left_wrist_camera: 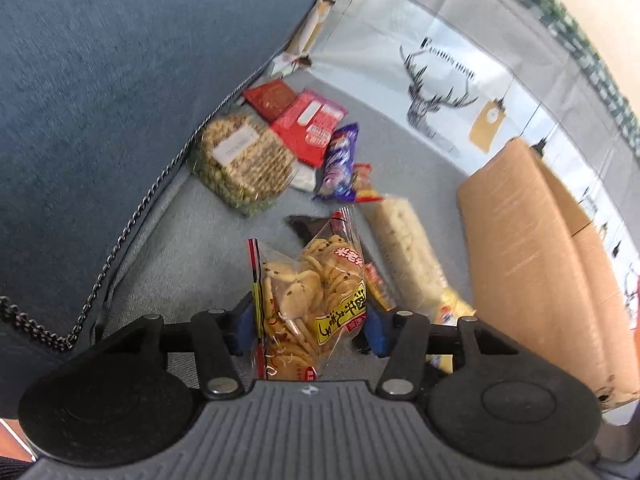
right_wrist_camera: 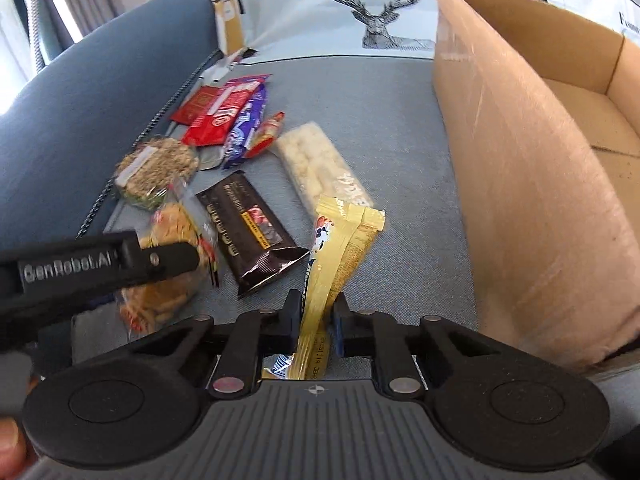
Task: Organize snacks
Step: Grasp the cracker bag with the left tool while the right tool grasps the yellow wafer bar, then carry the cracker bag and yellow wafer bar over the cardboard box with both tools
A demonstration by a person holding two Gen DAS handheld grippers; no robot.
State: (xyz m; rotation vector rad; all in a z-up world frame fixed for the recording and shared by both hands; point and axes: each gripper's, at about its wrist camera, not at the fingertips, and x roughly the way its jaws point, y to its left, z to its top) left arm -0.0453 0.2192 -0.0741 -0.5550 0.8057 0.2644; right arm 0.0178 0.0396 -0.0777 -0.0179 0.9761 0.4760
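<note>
My left gripper [left_wrist_camera: 308,326] is shut on a clear bag of round crackers [left_wrist_camera: 308,292] and holds it above the grey seat; the bag also shows under the left gripper in the right wrist view [right_wrist_camera: 176,264]. My right gripper [right_wrist_camera: 316,320] is shut on a yellow snack packet [right_wrist_camera: 340,248]. Other snacks lie on the seat: a dark chocolate bar [right_wrist_camera: 248,232], a long pale rice-cake pack [right_wrist_camera: 320,164], a round grain-cake pack [right_wrist_camera: 156,168], red packets [right_wrist_camera: 216,116] and a purple packet [right_wrist_camera: 248,124]. An open cardboard box [right_wrist_camera: 520,160] stands to the right.
A blue cushion [left_wrist_camera: 100,100] with a metal chain [left_wrist_camera: 132,224] along its edge rises on the left. A white cloth with a deer print [right_wrist_camera: 376,20] hangs behind. The cardboard box wall [left_wrist_camera: 532,264] is close on the right of the left gripper.
</note>
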